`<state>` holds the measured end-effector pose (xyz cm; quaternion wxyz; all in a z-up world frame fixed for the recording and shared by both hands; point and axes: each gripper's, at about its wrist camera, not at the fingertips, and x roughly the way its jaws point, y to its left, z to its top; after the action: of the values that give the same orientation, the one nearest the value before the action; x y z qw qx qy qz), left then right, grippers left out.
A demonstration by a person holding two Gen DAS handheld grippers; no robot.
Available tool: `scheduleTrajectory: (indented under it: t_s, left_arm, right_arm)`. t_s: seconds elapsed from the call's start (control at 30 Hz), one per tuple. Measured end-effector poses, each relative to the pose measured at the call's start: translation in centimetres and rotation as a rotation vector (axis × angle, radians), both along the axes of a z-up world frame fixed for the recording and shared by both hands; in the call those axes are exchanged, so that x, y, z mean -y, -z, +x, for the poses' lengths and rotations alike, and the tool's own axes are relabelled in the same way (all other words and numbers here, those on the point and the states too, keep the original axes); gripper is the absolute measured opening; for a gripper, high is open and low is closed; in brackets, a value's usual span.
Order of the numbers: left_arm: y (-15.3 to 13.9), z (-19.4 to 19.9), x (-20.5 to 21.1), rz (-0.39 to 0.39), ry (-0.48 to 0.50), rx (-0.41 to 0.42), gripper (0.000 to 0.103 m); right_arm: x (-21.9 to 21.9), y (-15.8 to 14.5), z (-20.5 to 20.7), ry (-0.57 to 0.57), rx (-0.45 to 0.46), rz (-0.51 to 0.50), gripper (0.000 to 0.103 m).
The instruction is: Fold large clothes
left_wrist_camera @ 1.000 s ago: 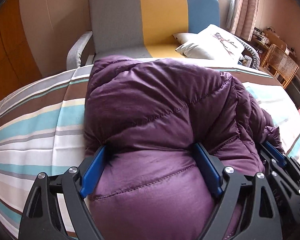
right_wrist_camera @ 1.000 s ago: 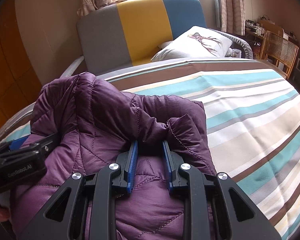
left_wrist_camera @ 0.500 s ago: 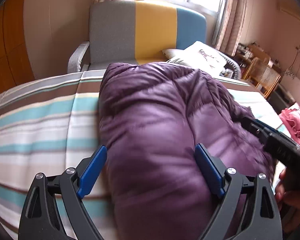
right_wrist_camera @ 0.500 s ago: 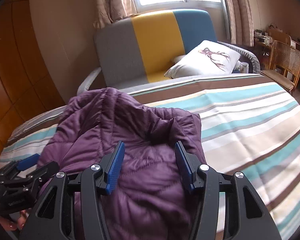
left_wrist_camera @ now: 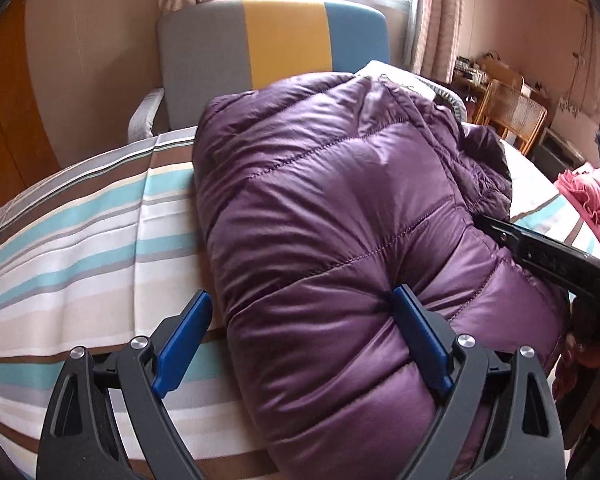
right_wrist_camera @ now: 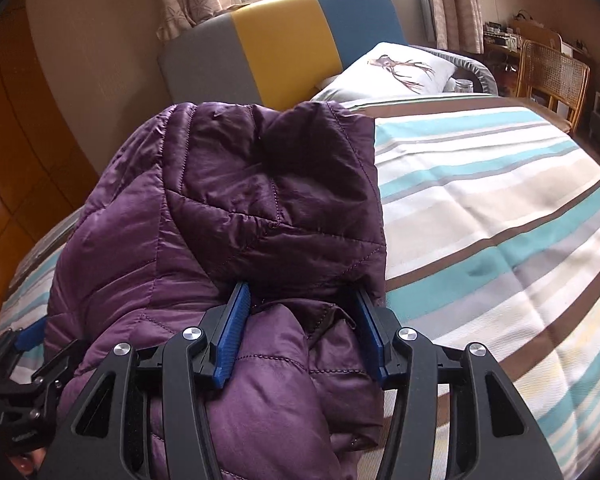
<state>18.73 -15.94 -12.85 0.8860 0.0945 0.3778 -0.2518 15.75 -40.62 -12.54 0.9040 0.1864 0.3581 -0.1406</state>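
A purple quilted down jacket (left_wrist_camera: pixel 340 216) lies bunched in a thick folded bundle on the striped bed; it also shows in the right wrist view (right_wrist_camera: pixel 236 216). My left gripper (left_wrist_camera: pixel 300 344) is open, its jaws spread wide around the near end of the bundle, the right pad pressed into the fabric. My right gripper (right_wrist_camera: pixel 304 332) is open, its blue pads on either side of a fold at the jacket's near right edge. Each gripper shows at the edge of the other's view.
The bed has a striped sheet (right_wrist_camera: pixel 480 208) in teal, brown and white. A grey, yellow and blue headboard (left_wrist_camera: pixel 276 40) and a white pillow (right_wrist_camera: pixel 396 68) stand at the far end. A wicker chair (right_wrist_camera: pixel 552 76) is at the right, pink cloth (left_wrist_camera: pixel 584 196) beside the bed.
My right gripper has opened from a shut grip on the jacket fold. Both grippers pulled back and rose slightly. The jacket bundle stays on the bed.
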Motion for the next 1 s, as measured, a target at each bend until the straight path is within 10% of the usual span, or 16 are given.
scheduleTrajectory:
  t_s: [0.63, 1.0]
  left_arm:
    - [-1.5, 2.7, -5.1, -0.270, -0.066, -0.240, 0.101]
    - [0.2, 4.0, -2.4, -0.092, 0.040, -0.279, 0.101]
  right_arm:
    - [3.4, -0.8, -4.3, 0.017, 0.040, 0.343, 0.068]
    - [6.5, 0.5, -1.5, 0.006, 0.016, 0.507, 0.068]
